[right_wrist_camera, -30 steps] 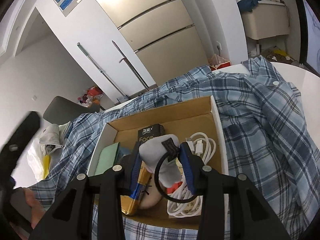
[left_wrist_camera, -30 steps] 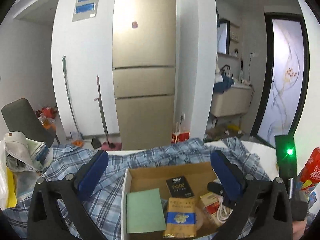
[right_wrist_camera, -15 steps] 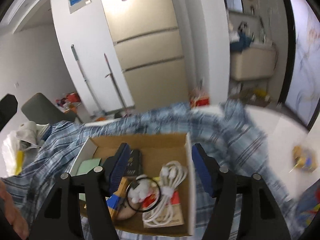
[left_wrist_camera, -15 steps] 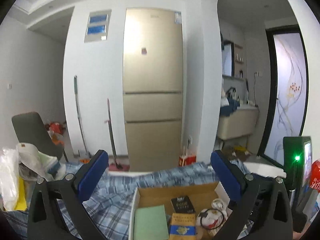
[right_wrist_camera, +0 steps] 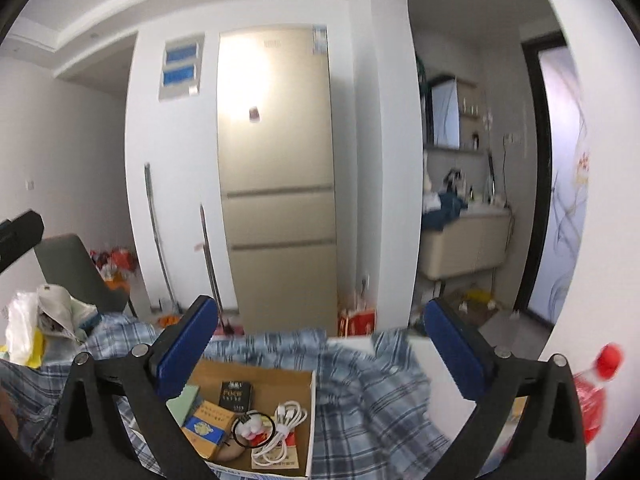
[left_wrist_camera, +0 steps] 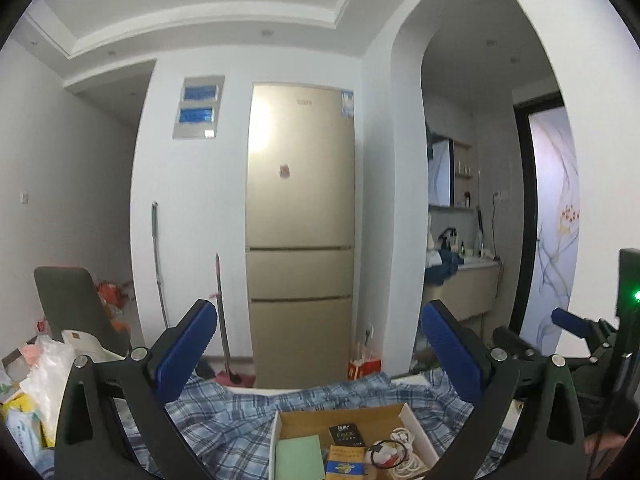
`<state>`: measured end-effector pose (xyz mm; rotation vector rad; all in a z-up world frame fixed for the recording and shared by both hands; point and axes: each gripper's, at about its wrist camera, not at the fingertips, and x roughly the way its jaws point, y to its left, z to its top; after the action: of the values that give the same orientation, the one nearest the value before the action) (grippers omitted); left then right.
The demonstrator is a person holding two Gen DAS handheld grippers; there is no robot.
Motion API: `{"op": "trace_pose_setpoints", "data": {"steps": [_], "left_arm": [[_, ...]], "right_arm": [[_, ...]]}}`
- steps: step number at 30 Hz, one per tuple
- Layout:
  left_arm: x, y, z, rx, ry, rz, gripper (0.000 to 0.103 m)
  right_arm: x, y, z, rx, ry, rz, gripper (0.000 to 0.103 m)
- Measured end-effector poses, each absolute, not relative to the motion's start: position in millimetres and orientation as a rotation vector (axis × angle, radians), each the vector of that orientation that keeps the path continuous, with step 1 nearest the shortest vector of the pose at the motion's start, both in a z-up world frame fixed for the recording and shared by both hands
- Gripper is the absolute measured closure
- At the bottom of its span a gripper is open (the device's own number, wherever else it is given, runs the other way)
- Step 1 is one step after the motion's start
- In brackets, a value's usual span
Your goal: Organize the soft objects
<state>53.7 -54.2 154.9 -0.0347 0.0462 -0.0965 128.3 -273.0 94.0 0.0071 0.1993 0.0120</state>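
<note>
- Cardboard box (right_wrist_camera: 256,376) sits open on a blue plaid shirt (right_wrist_camera: 360,396) that we see spread over the white table (right_wrist_camera: 444,364).
- Inside the box we find a white plush toy with a black ring (right_wrist_camera: 252,428) lying free, touching a coiled white cable (right_wrist_camera: 286,420); beside them lie a black packet (right_wrist_camera: 237,396), a yellow-and-blue packet (right_wrist_camera: 208,420) and a pale green card (right_wrist_camera: 183,402).
- Our right hand-held gripper (right_wrist_camera: 320,344) has its blue pads spread as wide as they go; its jaws have just been opening, and nothing sits between them, the plush toy lying below in the box.
- Our left hand-held gripper (left_wrist_camera: 318,352) also stands wide open and empty, pointing level at the gold refrigerator (left_wrist_camera: 300,232).
- From the left wrist view we see the same box (left_wrist_camera: 340,420) low in the frame, the plush toy (left_wrist_camera: 384,450) near its right end.
- At the table's left end we see a heap of plastic bags and papers (right_wrist_camera: 36,320) in front of a grey chair (right_wrist_camera: 76,276).
- A red bottle (right_wrist_camera: 596,392), blurred, stands at the right edge of the right wrist view.
- A mop (right_wrist_camera: 158,240) and a broom (right_wrist_camera: 210,256) lean on the wall left of the refrigerator.
</note>
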Motion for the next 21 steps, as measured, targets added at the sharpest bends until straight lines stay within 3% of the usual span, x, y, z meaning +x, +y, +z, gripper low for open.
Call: {"op": "trace_pose_setpoints", "data": {"steps": [10, 21], "left_arm": [[-25.2, -38.6, 133.0, -0.041, -0.049, -0.059, 0.0], [-40.5, -24.7, 72.6, -0.025, -0.02, -0.056, 0.0]], "right_arm": [[51.0, -272.5, 119.7, 0.008, 0.058, 0.111, 0.0], [9.6, -269.9, 66.7, 0.032, 0.018, 0.161, 0.0]]}}
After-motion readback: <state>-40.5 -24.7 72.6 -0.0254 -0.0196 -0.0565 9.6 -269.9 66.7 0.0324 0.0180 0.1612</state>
